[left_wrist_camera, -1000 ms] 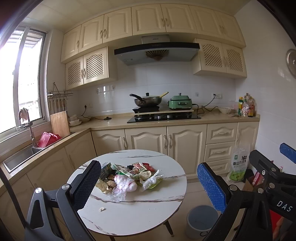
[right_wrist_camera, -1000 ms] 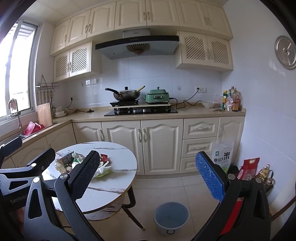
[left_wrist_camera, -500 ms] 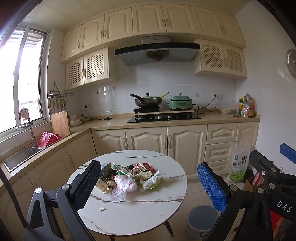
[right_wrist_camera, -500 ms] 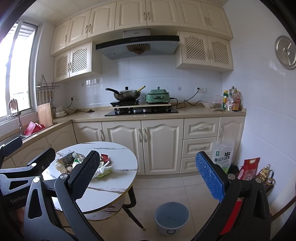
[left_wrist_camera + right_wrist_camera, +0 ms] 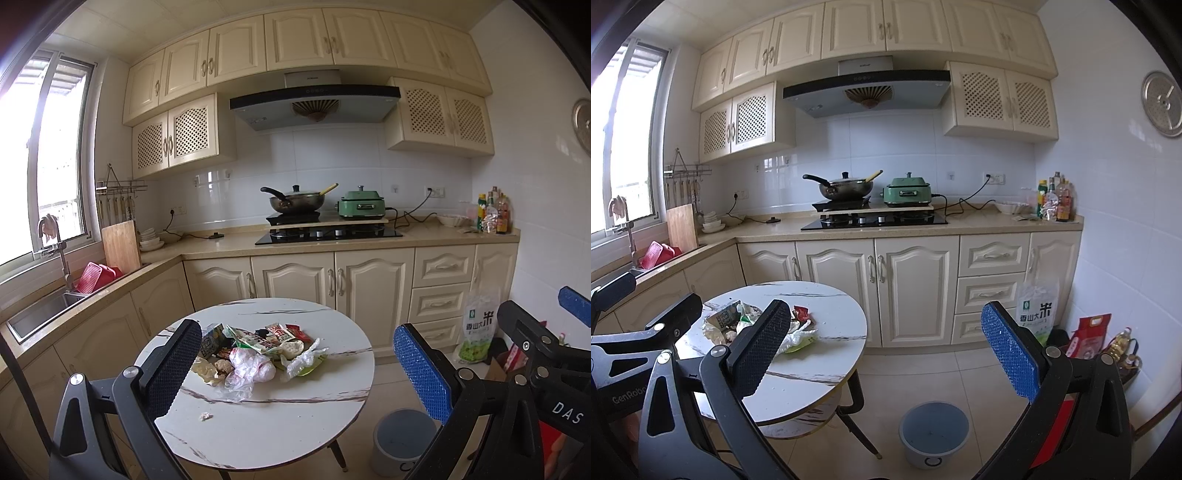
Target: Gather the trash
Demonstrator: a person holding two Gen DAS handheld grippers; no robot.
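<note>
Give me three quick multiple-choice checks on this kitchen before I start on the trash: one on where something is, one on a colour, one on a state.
1. Where does the round grey waste bin stand?
A. on the floor beside the table
B. on the counter
C. in the sink

2. What colour is the lidded electric cooker beside the dark wok?
A. red
B. green
C. yellow

3. How are the jaws of the left gripper and the right gripper?
A. both shut on wrappers
B. left shut, right open
C. both open and empty

Answers:
1 A, the right wrist view shows the bin on the tiles by the round white marble-pattern table.
2 B, its body and lid are green.
3 C, both pairs stand wide apart, and the pile of wrappers and plastic bags lies untouched on the table.
</note>
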